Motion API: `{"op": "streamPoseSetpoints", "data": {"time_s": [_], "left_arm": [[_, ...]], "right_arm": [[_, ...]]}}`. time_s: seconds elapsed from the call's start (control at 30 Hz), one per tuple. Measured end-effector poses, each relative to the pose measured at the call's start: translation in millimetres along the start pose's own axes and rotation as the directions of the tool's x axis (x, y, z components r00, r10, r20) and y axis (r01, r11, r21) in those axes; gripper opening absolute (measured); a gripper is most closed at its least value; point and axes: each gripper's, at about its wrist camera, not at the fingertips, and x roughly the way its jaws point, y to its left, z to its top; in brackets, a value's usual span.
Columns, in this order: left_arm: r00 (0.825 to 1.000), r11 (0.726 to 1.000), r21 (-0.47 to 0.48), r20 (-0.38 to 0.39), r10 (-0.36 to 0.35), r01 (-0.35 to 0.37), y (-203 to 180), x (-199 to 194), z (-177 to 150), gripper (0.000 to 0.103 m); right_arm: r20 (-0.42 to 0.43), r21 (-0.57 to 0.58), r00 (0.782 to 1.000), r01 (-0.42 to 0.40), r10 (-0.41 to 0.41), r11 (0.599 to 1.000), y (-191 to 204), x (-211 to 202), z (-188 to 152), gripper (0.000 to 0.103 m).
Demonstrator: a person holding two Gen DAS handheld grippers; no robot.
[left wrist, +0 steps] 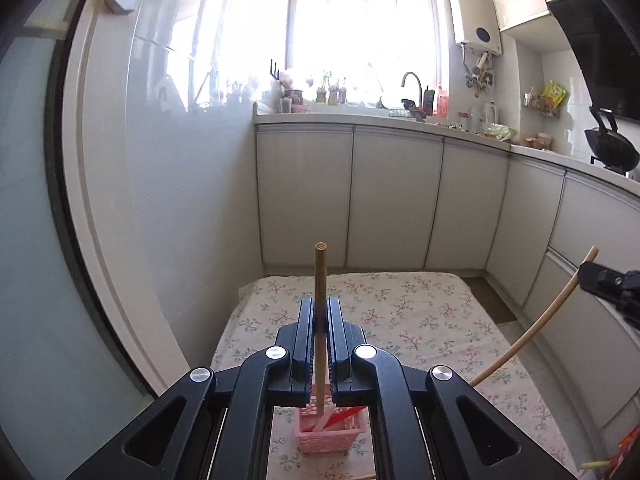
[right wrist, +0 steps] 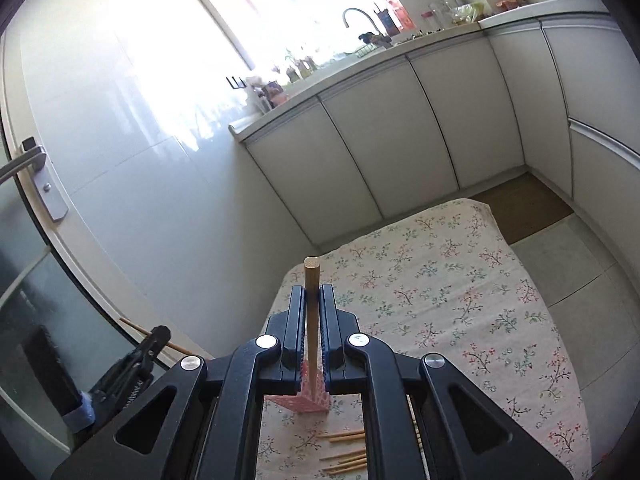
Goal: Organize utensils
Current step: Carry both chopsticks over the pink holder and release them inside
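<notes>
Gripping one round wooden chopstick (left wrist: 320,280) upright in the left gripper (left wrist: 320,312), above the pink lattice plastic basket (left wrist: 332,436) on the floral tablecloth (left wrist: 420,320). Clamping another pale wooden chopstick (right wrist: 311,292) in the right gripper (right wrist: 311,300), over the same basket's corner. Risking a miss at the narrow basket mouth if either stick tilts or slips on release; also a clash between both sticks converging there. Hiding both lower tips behind the black frames; cutting off the loose chopsticks (right wrist: 344,456) at the frame edge; leaving the basket's red-and-white contents unclear.
</notes>
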Motion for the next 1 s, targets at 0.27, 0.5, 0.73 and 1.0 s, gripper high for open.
{"op": "streamPoseSetpoints", "data": {"time_s": [0.27,0.5,0.73,1.0], "left_arm": [[0.996,0.998,0.062,-0.090,0.021,-0.016,-1,57,-17,0.005],[0.990,0.999,-0.009,-0.132,-0.053,0.052,4,73,-28,0.010],[0.986,0.992,-0.115,-0.148,-0.071,0.054,26,63,-32,0.030],[0.980,0.991,-0.124,-0.185,-0.068,0.045,34,59,-41,0.043]], "right_arm": [[0.000,-0.022,0.999,-0.052,0.052,0.998,12,27,-5,0.007],[-0.040,-0.044,0.997,-0.070,0.069,0.997,19,63,-17,0.007],[-0.051,-0.104,0.998,-0.044,0.039,0.994,26,83,-29,0.007],[-0.093,-0.165,0.995,-0.048,0.033,0.985,40,110,-46,0.007]]}}
